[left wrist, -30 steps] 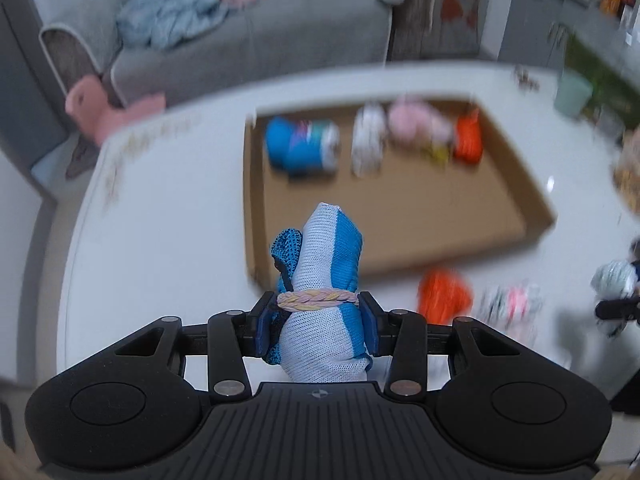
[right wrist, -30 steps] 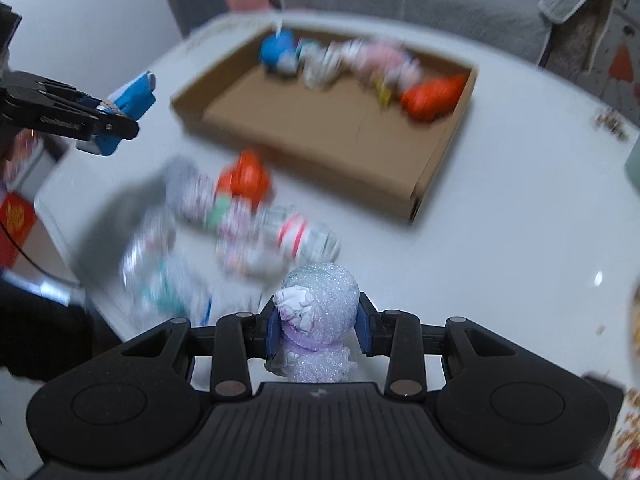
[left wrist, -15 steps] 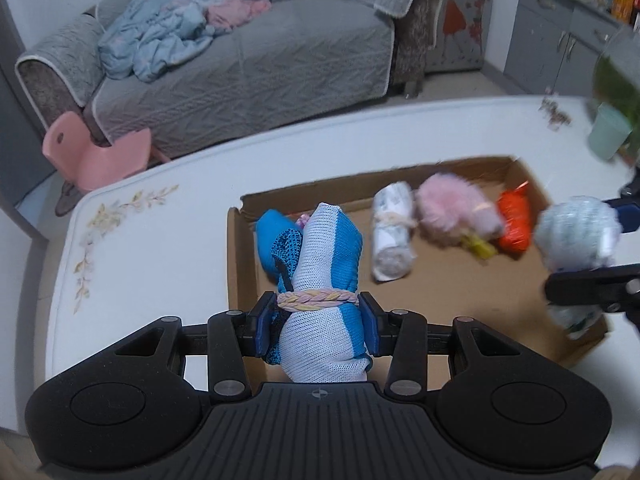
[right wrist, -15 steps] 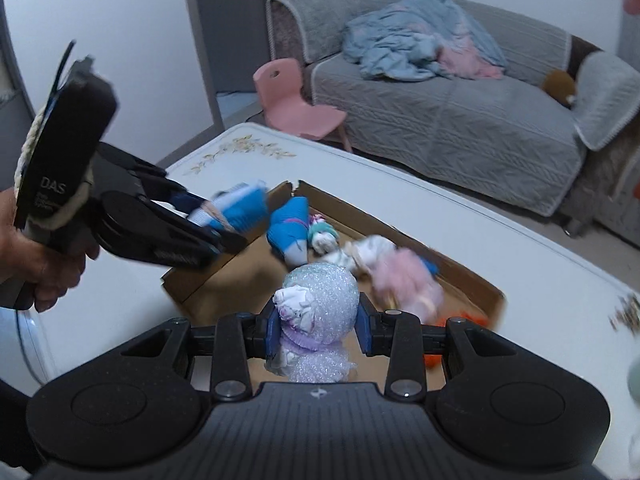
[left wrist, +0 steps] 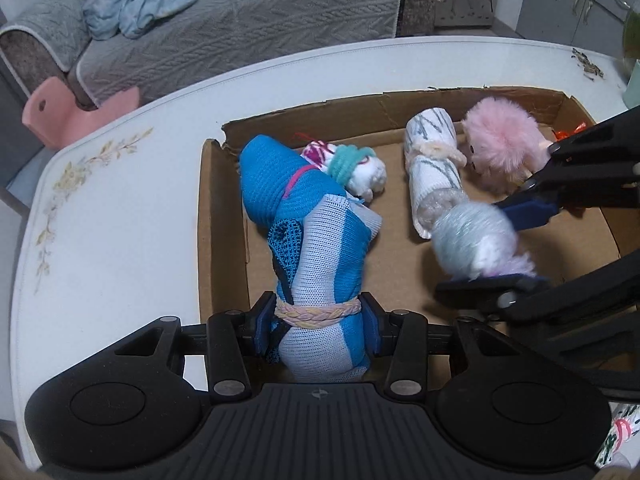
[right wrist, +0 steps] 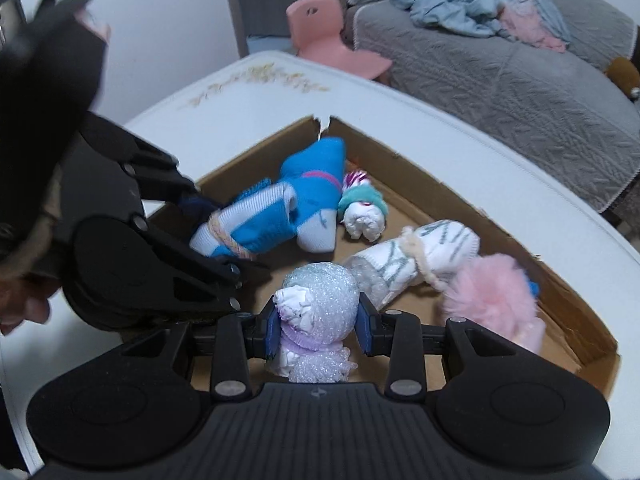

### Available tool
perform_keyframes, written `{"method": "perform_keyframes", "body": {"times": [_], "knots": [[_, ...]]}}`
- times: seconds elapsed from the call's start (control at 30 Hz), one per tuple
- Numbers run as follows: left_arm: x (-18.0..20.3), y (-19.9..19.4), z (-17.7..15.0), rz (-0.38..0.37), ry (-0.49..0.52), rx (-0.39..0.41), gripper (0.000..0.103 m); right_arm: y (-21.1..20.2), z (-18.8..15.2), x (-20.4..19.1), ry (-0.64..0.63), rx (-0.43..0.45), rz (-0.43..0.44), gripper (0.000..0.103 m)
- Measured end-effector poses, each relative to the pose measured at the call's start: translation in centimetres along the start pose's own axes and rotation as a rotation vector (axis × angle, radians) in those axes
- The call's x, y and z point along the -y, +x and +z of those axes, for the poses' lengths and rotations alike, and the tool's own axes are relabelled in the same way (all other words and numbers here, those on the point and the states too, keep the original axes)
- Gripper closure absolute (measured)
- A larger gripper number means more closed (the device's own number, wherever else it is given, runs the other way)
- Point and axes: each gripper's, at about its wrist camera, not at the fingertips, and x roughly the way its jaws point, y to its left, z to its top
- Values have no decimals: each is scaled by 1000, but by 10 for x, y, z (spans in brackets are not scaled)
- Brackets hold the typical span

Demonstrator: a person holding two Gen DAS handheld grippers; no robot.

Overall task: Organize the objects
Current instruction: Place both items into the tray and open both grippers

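Observation:
My left gripper is shut on a blue-and-white sock roll tied with a braided band, low over the left part of the cardboard box. My right gripper is shut on a glittery silver-white roll, just above the box floor near the middle. In the box lie a blue roll, a small white-and-teal roll, a white grey-striped roll, a pink fluffy roll and an orange piece. In the left wrist view the right gripper stands close by on the right.
The box sits on a white table with a floral edge print. Behind it are a grey sofa with heaped clothes and a pink child's chair. Another patterned roll lies on the table outside the box at the near right.
Both grippers have carried their rolls over the box and lower. The right one came across from the loose pile on the table and now hangs beside the left.

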Motion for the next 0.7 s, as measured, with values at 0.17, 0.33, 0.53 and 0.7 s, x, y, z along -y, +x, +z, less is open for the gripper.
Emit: {"method": "perform_keyframes", "body": {"times": [0.17,0.33,0.53,0.7], "knots": [[0,-2,-3,13,12,1,49,5,-4,-3,-55,-12,6,69],[0,-10,-4,20,3,-15,38,1,-6,-6,-89,-12,8,67],[4,-25,-7,31,31,-19,28,-6,-12,-1,-61,4,12,55],[2,-42,-9,44,49,-14,20,-14,-14,2,-30,25,37,46]]}}
